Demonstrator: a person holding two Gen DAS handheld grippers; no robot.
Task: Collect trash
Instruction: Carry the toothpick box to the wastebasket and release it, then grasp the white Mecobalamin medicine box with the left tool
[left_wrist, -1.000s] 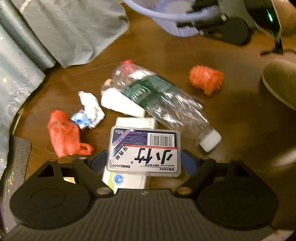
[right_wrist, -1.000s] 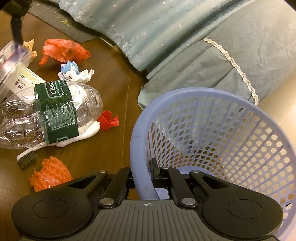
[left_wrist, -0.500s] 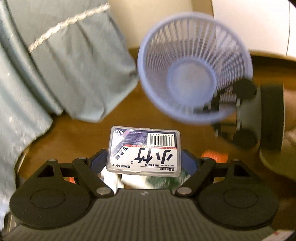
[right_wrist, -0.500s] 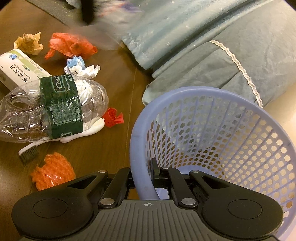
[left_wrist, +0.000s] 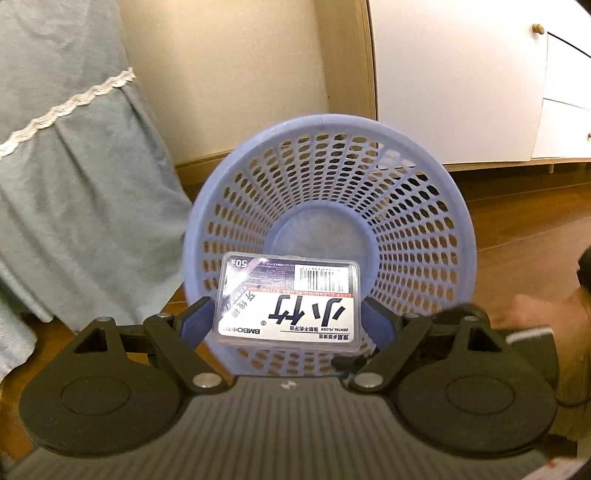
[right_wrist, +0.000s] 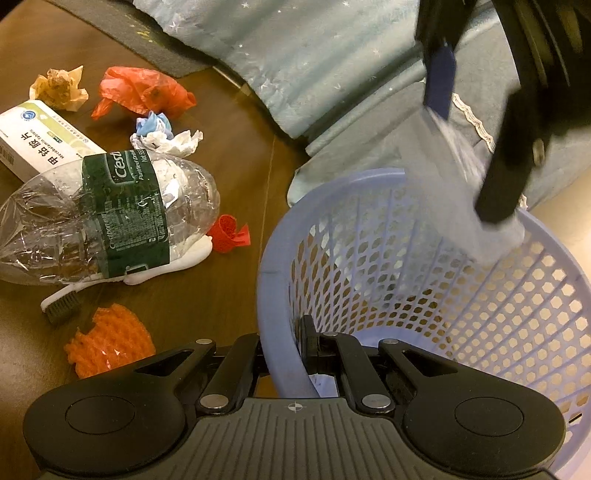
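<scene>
1. Lay scattered on the wooden floor (right_wrist: 236, 155): crushed bottle (right_wrist: 107, 218), red bag (right_wrist: 142, 92), orange net (right_wrist: 107, 345), medicine box (right_wrist: 40, 140).
2. Hung beside: blue bedding (right_wrist: 332, 66); stood behind, white cabinet (left_wrist: 461, 81).
3. Clamped by left gripper (left_wrist: 290, 321): floss box (left_wrist: 290, 301), seemingly over the basket (left_wrist: 424, 229).
4. Pinched on the basket's rim: right gripper (right_wrist: 282, 345).

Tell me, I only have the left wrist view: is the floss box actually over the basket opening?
Observer: In the right wrist view the left gripper holds the floss box above the basket's far rim.
Operator: What's steadying the basket?
Observer: The right gripper is clamped on its near rim.
Operator: Much trash left?
Observer: Yes: a crushed bottle, medicine box, red bag, orange mesh.
</scene>
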